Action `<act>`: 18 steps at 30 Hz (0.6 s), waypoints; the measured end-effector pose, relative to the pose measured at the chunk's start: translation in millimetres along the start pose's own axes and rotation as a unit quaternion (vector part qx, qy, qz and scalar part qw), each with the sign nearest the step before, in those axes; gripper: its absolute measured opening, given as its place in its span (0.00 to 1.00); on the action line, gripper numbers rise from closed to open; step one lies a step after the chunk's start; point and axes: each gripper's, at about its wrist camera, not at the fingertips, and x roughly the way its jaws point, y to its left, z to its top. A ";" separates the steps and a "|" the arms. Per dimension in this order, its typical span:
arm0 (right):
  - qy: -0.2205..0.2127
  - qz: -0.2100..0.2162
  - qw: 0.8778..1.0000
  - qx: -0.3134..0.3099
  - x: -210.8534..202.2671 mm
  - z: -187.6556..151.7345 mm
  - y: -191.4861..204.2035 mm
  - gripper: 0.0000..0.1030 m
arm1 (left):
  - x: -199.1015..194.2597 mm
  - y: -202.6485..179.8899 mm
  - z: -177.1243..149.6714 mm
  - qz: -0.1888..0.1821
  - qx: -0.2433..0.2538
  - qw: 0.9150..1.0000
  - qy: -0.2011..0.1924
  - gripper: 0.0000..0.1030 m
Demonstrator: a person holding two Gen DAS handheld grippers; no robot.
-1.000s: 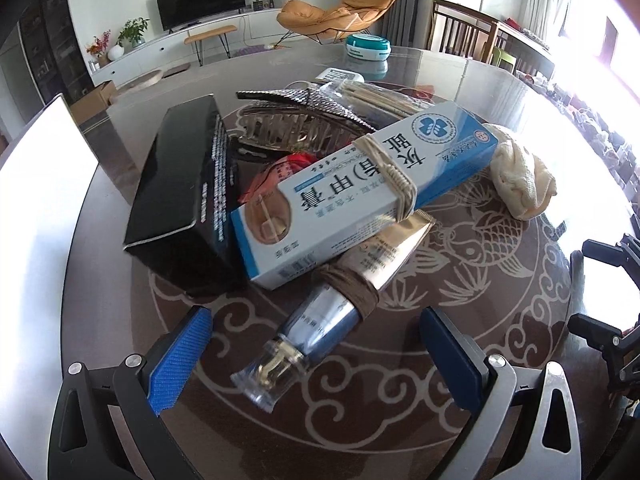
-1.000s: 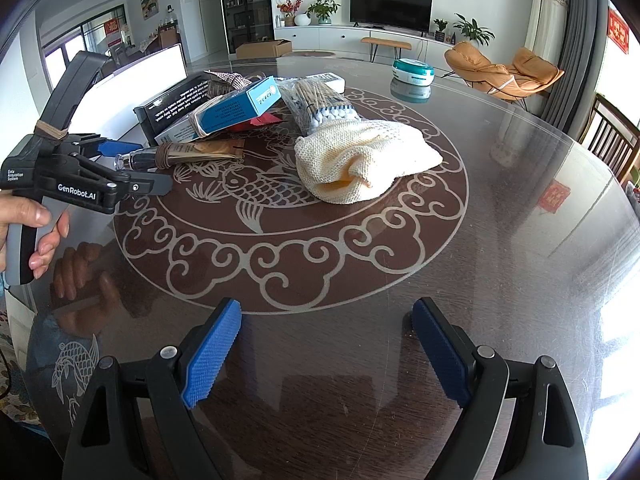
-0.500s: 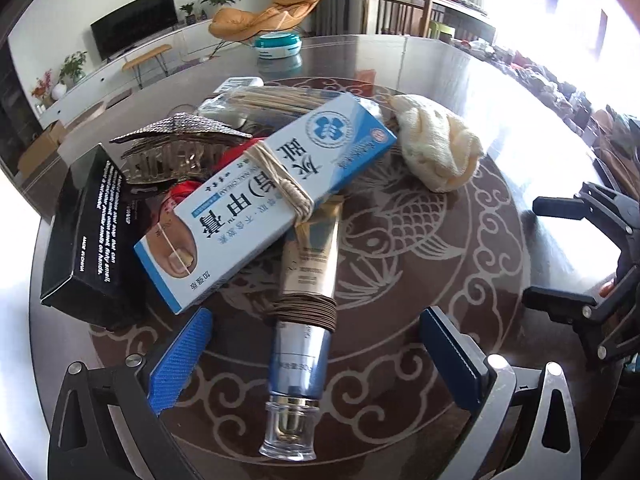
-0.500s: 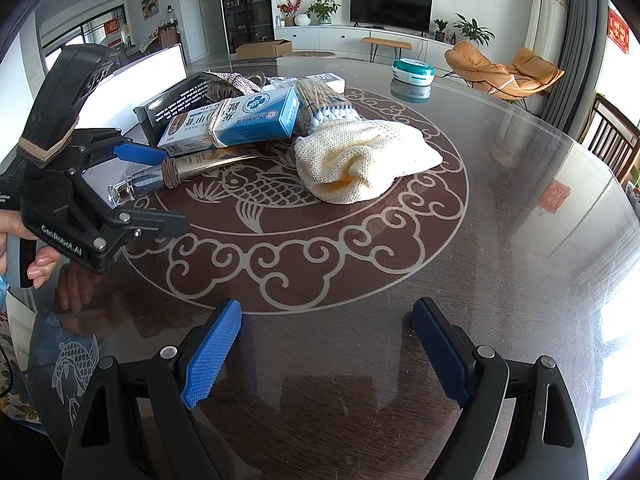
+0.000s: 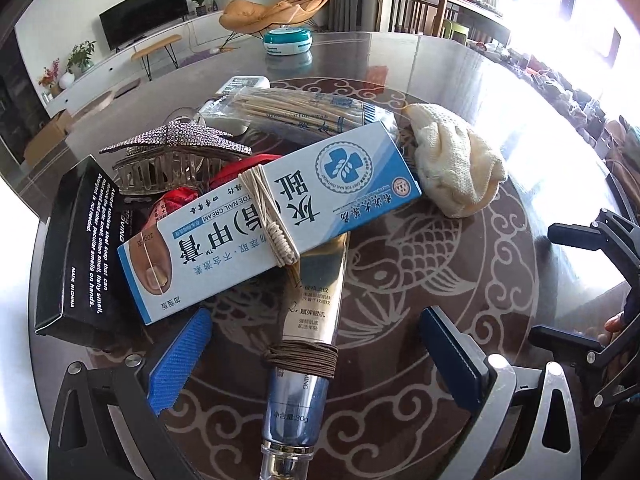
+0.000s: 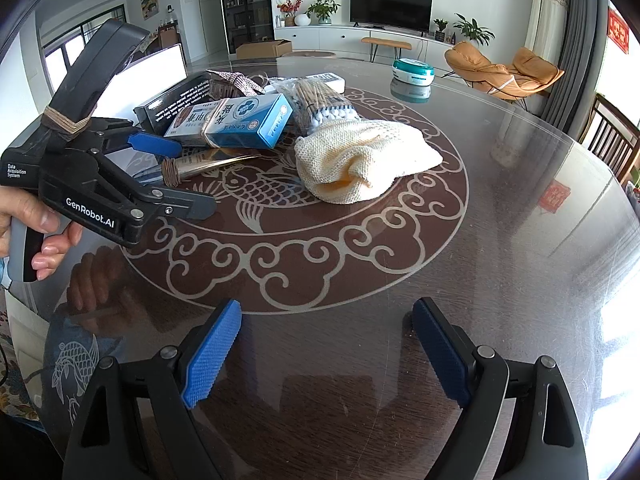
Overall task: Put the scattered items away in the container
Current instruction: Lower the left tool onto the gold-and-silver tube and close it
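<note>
A gold and silver cream tube point(image 5: 308, 320) with brown cord wound round it lies on the glass table, cap end toward me. My left gripper point(image 5: 316, 356) is open, with one finger on each side of the tube's cap end and neither touching it. A blue and white nail cream box point(image 5: 272, 216) rests across the tube's far end. Around it are a black box point(image 5: 84, 248), a rhinestone hair claw point(image 5: 172, 152), a bag of cotton swabs point(image 5: 304, 110) and a cream knitted cloth point(image 5: 452, 164). My right gripper point(image 6: 326, 352) hangs open over bare table, well short of the cloth point(image 6: 360, 160).
A teal round tin point(image 6: 412, 70) and a white remote point(image 5: 244, 82) sit toward the far side. A white panel point(image 6: 156, 68) stands at the table's left edge behind the pile. A hand point(image 6: 36, 232) holds the left gripper point(image 6: 184, 174). Chairs ring the round table point(image 6: 520, 240).
My left gripper has swung round and moved in, so the tube now points straight at it and lies between its fingers. The right gripper has stayed still.
</note>
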 end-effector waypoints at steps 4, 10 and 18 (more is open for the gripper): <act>0.000 0.000 1.000 0.000 0.2 0.0 0.0 0.86 | 2.1 -1.0 2.3 0.009 -0.015 1.000 -0.007 1.00; 0.000 0.001 1.000 0.000 0.0 0.0 0.0 0.86 | 3.4 0.4 1.8 0.010 -0.017 1.000 -0.013 1.00; 0.000 0.000 1.000 -0.001 0.3 0.0 0.0 0.86 | 3.7 0.9 4.0 0.017 -0.028 0.999 -0.002 1.00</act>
